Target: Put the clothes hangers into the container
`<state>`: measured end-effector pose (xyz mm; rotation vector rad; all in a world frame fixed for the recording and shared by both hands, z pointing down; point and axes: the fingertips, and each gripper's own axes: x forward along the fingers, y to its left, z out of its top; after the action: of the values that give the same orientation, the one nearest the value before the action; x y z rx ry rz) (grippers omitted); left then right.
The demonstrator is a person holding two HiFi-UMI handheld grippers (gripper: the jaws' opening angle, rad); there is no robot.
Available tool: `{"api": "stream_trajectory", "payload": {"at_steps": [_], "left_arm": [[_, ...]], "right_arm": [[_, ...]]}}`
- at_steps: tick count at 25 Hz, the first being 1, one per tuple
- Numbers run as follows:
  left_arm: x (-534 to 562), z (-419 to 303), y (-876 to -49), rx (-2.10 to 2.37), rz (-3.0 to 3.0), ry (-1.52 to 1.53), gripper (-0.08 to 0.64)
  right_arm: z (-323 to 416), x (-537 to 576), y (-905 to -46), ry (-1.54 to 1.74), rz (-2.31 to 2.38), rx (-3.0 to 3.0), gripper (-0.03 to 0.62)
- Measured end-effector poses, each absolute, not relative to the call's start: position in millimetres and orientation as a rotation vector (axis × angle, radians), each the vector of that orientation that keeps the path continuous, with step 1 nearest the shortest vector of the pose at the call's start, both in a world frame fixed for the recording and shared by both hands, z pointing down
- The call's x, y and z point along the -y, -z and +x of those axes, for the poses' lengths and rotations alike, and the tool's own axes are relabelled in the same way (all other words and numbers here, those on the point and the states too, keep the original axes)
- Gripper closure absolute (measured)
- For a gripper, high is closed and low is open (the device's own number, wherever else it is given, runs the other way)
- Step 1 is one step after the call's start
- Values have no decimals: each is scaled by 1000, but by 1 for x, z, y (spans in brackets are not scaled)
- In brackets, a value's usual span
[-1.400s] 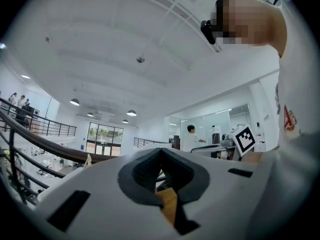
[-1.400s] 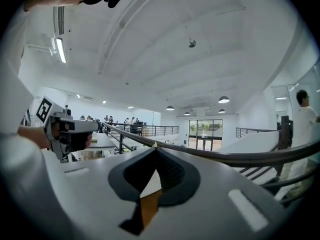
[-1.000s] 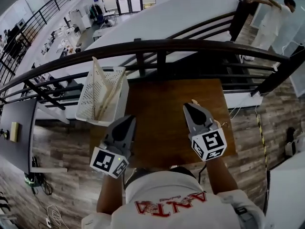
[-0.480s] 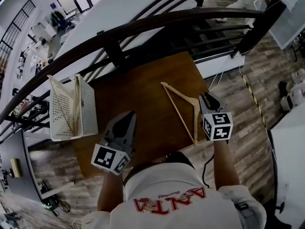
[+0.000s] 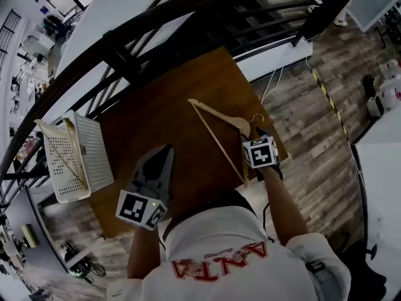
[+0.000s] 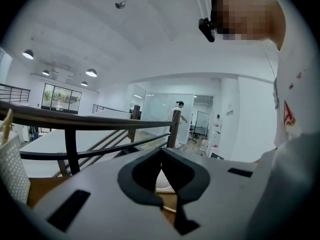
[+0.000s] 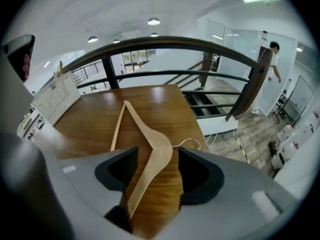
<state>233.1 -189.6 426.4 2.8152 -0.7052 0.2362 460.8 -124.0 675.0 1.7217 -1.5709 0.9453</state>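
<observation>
Since a second ago the pale wooden clothes hanger with a thin wire hook (image 5: 217, 115) has come to lie flat on the brown wooden table (image 5: 156, 105), where no hanger lay before. The right gripper (image 5: 255, 135) has gone from pressed shut to spreading its jaws over it. The head view has also swung, so the white perforated plastic basket (image 5: 94, 149) now sits further to the left.

In the right gripper view the jaws are opening. One wooden arm of the hanger runs between them, but the pads stand clear of it on both sides, so nothing is gripped. The left gripper (image 5: 161, 158) hovers over the near part of the table with its jaws pressed together and empty.

The hanger lies near the table's right edge, with its hook pointing towards that edge. The basket is well apart from it, at the far left corner.

The main risk is probably an off-centre grip. Pinched on one arm only, the hanger would likely pivot and swing during the carry across the table. A nudge before the jaws close could push the hook past the edge.

At the basket, the other wooden hangers (image 5: 66, 155) already lean inside, so a tilted hanger could catch on them or on the rim.

The hanger is a slim triangle with curved shoulders and a straight lower bar.
</observation>
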Motion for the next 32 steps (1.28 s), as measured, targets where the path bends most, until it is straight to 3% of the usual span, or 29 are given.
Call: {"api": "stream_trajectory", "payload": {"at_steps": [6, 13, 19, 32], "left_arm": [[200, 227, -448, 752, 2766, -282, 551], [201, 218, -452, 777, 2749, -278, 551], [196, 196, -445, 777, 2756, -248, 551], [187, 163, -416, 841, 2777, -158, 551]], "right_arm": [[467, 138, -738, -1043, 1677, 1490, 344], [473, 137, -751, -1084, 1658, 1442, 331], [455, 149, -749, -962, 1615, 1520, 392], [444, 178, -605, -479, 1782, 1654, 403]]}}
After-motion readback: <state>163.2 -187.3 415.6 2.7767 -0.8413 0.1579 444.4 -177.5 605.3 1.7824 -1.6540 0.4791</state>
